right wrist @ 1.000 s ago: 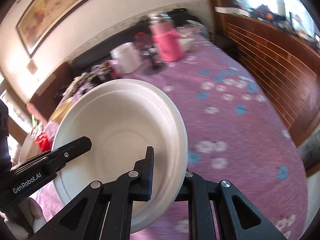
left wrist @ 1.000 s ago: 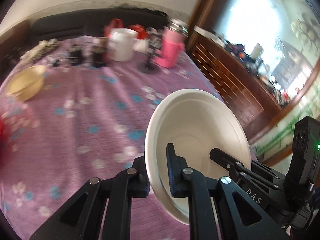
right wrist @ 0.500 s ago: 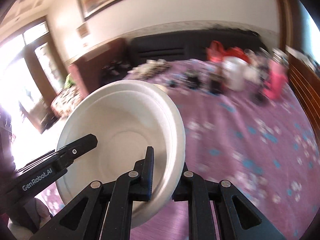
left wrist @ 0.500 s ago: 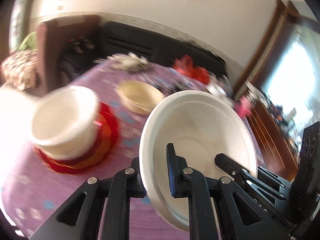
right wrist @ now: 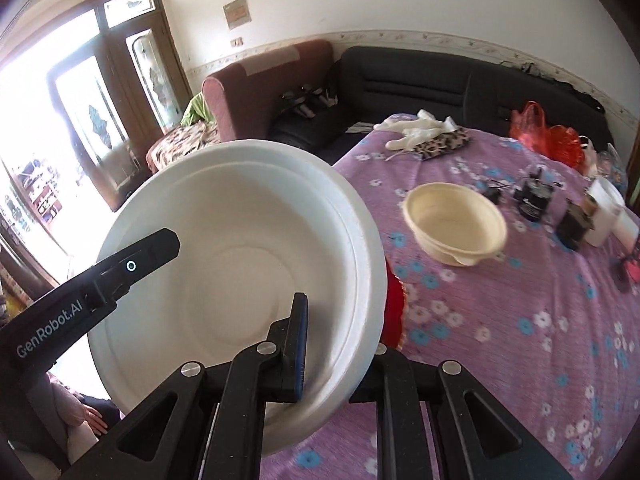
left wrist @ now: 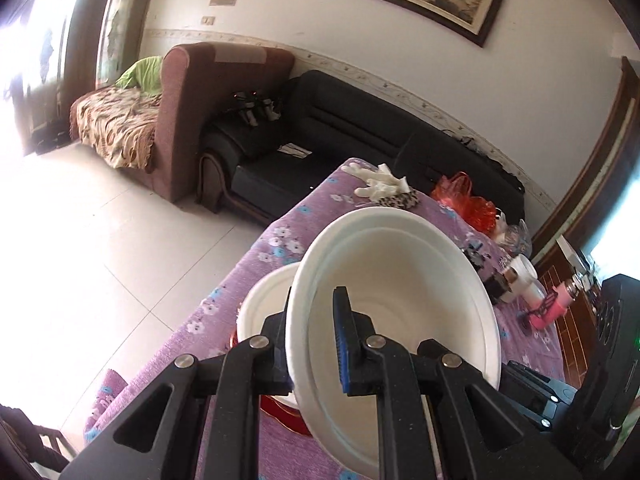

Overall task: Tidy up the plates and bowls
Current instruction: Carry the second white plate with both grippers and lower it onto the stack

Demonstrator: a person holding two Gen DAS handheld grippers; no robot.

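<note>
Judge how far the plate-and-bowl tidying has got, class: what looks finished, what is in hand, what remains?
Done: a white bowl already sits on the red plate. In hand: the left claw and the right claw each pinch the rim of the same white foam bowl, held above that spot. Left: this bowl is not yet set down, and the cream bowl stands apart on the purple tablecloth.
</note>
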